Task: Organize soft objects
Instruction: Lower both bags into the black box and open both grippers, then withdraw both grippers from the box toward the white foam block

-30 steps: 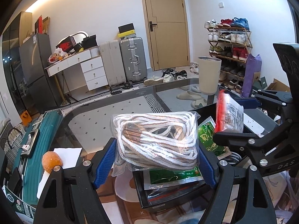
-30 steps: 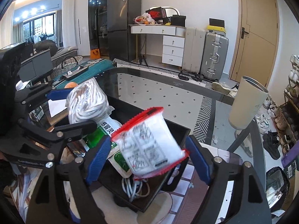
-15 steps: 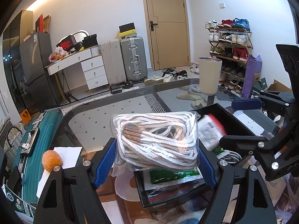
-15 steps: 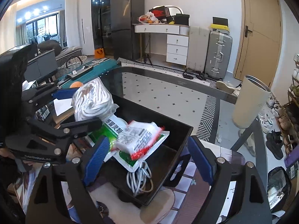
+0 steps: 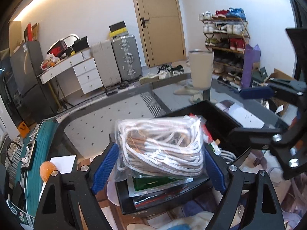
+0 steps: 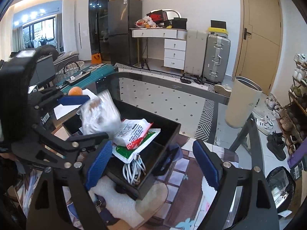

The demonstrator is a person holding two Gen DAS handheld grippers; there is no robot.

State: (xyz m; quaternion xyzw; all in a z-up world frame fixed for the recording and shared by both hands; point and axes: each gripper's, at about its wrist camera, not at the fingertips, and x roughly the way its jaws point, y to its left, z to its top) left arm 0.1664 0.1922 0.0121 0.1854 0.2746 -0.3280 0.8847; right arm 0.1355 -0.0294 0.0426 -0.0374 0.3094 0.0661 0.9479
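Right gripper (image 6: 151,164) had let go, jaws wide and empty; red-edged packet (image 6: 134,132) now lay in the black bin (image 6: 168,134). Left gripper (image 5: 157,166) still clamped the bagged rope (image 5: 161,147) over the bin.

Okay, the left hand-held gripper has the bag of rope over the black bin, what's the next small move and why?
Probably lower the bag of rope a little and open the left hand-held gripper to drop it into the black bin. The bag already hangs above the packets lying there, and the right hand-held gripper is open and empty, clear of the bin.
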